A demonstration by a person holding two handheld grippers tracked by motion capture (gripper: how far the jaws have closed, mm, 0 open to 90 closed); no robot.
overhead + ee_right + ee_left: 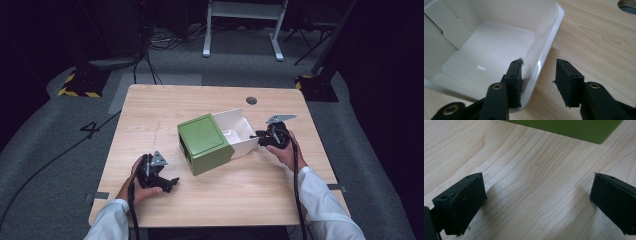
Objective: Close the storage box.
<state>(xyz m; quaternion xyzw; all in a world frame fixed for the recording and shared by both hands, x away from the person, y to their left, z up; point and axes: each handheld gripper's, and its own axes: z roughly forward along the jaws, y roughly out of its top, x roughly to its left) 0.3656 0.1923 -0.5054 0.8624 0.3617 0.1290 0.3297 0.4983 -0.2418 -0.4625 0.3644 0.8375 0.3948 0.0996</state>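
A green box (205,142) sits mid-table with a white drawer (240,131) slid out of its right side. My right gripper (260,136) straddles the drawer's end wall (549,45). One jaw is inside the empty drawer (486,57) against the wall. The other jaw is outside, with a strip of table showing between it and the wall. In the right gripper view the gripper (539,62) stands open. My left gripper (170,184) rests near the front left of the table, open (537,185) over bare wood. The green box's edge (574,130) lies just ahead of it.
The wooden table (150,110) has a round cable hole (251,100) near its far edge, also visible beyond the drawer (627,5). Cables trail from both grippers off the front edge. A desk frame (242,25) stands on the floor behind.
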